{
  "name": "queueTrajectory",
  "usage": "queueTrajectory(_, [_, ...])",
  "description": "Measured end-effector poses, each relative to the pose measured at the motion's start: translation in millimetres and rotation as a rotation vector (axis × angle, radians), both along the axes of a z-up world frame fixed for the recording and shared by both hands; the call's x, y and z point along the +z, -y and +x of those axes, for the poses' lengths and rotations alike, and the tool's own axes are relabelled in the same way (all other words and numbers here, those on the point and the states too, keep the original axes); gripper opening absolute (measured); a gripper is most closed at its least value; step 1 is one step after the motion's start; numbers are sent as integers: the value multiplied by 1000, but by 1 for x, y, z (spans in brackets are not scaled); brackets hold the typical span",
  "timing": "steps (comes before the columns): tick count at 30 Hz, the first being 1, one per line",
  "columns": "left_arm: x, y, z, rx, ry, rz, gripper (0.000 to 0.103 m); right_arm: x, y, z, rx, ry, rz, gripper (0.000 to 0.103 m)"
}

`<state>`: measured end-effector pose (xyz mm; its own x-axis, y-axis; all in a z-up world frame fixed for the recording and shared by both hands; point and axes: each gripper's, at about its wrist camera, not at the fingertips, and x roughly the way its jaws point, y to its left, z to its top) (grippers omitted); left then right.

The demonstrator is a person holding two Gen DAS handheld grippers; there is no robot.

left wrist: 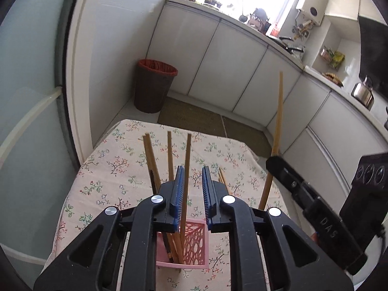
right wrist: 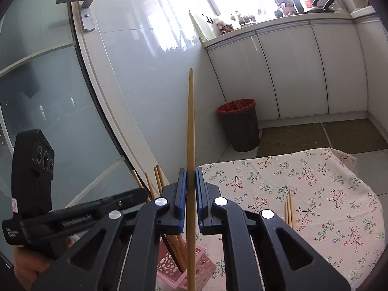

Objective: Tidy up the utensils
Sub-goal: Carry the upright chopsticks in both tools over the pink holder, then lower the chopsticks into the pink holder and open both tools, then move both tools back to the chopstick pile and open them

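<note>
A pink perforated holder (left wrist: 191, 245) stands on the floral tablecloth (left wrist: 116, 169) with several wooden chopsticks (left wrist: 169, 155) upright in it; it also shows in the right wrist view (right wrist: 169, 264). My left gripper (left wrist: 192, 189) is open just above the holder, one chopstick rising between its jaws without being clamped. My right gripper (right wrist: 191, 189) is shut on a single wooden chopstick (right wrist: 190, 145), held upright with its lower end beside the holder. That chopstick also shows in the left wrist view (left wrist: 276, 133), to the right. Loose chopsticks (right wrist: 289, 211) lie on the cloth.
A dark waste bin (left wrist: 155, 87) with a red liner stands on the floor beyond the table. White cabinets (left wrist: 218, 55) line the far wall. A glass door (right wrist: 48, 97) with a handle is at the left. The table edge drops off beyond the cloth.
</note>
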<state>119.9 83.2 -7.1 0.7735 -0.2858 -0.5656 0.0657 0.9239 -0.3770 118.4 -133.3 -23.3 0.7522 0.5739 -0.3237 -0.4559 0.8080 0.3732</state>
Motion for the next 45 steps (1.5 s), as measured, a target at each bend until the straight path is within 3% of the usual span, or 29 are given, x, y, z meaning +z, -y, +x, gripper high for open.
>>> queueTrajectory(3, [6,-21,-3,57,3,-59,23,-3,-10,-2,-6,23,21,8])
queueTrajectory(7, [2,-36,2,107,-55,-126,32,-10,-28,-5,-26,87,25,8])
queueTrajectory(11, [-5,-50,3,144,-83,-178,33,-21,-51,-10,-42,151,-19,8])
queueTrajectory(18, [-2,-61,3,151,-79,-203,34,-41,-67,-6,-34,135,-68,8])
queueTrajectory(21, [0,-61,3,145,-71,-203,34,-44,-70,-7,-16,123,-84,11])
queueTrajectory(24, [2,-56,3,132,-64,-190,34,-43,-72,-4,30,78,-102,28])
queueTrajectory(25, [2,-55,3,123,-59,-186,34,-40,-70,-5,27,80,-101,28])
queueTrajectory(32, [15,-35,-5,49,3,-145,35,0,-46,-10,11,120,-138,29])
queueTrajectory(34, [19,-25,-8,23,16,-123,37,14,-29,-11,-14,113,-116,42])
queueTrajectory(36, [21,-13,-10,-13,26,-101,38,27,-5,-13,-48,113,-63,46])
queueTrajectory(42, [26,27,-20,-123,45,-51,38,42,77,-17,-203,59,-8,51])
queueTrajectory(45, [27,53,-26,-190,42,-23,38,36,112,-2,-291,-28,-22,51])
